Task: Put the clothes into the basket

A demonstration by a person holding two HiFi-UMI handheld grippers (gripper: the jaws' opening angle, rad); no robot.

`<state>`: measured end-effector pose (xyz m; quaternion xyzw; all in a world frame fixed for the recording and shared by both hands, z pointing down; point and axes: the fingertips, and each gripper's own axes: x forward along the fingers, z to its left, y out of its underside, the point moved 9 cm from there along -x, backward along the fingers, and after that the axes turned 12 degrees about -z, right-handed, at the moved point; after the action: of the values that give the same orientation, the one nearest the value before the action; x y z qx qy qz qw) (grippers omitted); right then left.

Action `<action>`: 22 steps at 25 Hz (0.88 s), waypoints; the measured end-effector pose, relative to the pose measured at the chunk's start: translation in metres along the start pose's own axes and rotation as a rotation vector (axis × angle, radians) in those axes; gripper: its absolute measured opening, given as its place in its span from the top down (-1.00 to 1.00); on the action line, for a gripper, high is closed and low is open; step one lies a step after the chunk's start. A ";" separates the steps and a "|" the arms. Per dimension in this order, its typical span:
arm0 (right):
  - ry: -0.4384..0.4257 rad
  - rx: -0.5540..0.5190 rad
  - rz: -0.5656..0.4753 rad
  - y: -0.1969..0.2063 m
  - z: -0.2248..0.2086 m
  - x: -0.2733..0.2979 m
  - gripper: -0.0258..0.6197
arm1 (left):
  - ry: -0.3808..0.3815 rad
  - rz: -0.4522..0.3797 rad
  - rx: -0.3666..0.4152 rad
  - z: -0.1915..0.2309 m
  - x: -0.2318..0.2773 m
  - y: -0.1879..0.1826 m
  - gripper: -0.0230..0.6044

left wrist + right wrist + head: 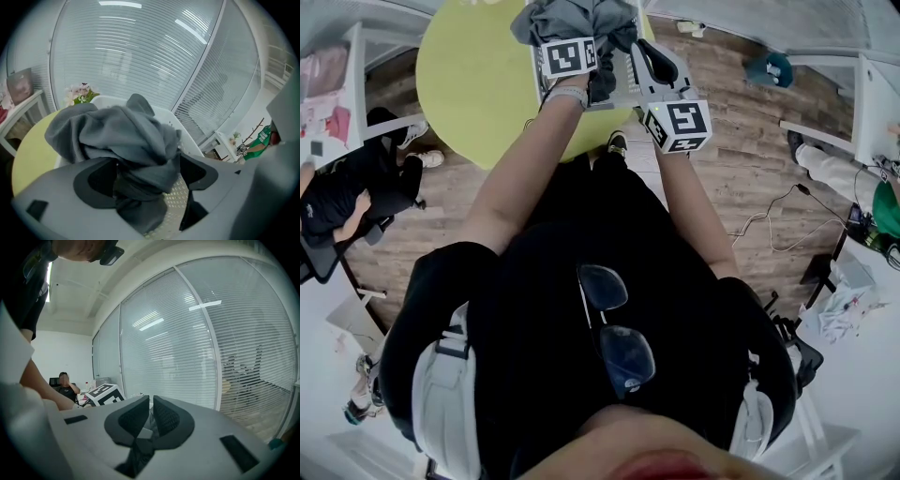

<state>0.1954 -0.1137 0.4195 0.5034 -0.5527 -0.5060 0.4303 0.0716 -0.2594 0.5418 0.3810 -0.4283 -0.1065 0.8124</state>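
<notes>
**Desk:** What does the left hand show?

**Photographer:** The left claw point(147, 161) is released. Its jaws stand wide apart and tilt downward, with a crumpled dark grey fabric garment point(126, 136) bunched loosely between them. A strip of bare basket shows between the cloth and the right-hand jaw.

**Desk:** And where is the garment?

**Photographer:** It is heaped over the white plastic basket point(163, 115). The rim curves behind the heap, and the perforated bottom shows under the jaws. Whether the cloth rests on that bottom cannot be told. The basket stands at the right side of the round yellow-green worktop point(478, 84), just in front of the person in black who holds both claws.

**Desk:** The other hand?

**Photographer:** The right claw point(151, 399) is clenched on nothing, its jaws almost meeting. It is held close to level, to the right of the left one and nearer the holder. It faces a wall of white slatted blinds point(187, 333).

**Desk:** Anything else in frame?

**Photographer:** Pink and white flowers point(79, 93) stand at the far left of the worktop. A seated person in dark clothes point(347, 197) is well apart on the left, on the brown wooden floor point(741, 187). Dark sunglasses point(614, 328) hang at the holder's collar.
</notes>
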 end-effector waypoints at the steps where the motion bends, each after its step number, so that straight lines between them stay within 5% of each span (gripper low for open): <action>1: -0.001 0.000 0.001 0.000 -0.001 -0.001 0.80 | 0.008 0.007 -0.014 0.000 0.000 0.003 -0.38; 9: -0.054 0.007 0.008 0.002 -0.003 0.003 0.80 | 0.060 -0.067 0.033 -0.015 -0.025 -0.008 -0.37; 22: -0.278 0.013 0.027 0.005 0.023 0.009 0.80 | 0.055 -0.305 0.163 -0.014 -0.110 -0.021 -0.35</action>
<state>0.1713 -0.1198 0.4218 0.4236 -0.6171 -0.5614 0.3529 0.0184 -0.2114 0.4542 0.5088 -0.3504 -0.1833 0.7647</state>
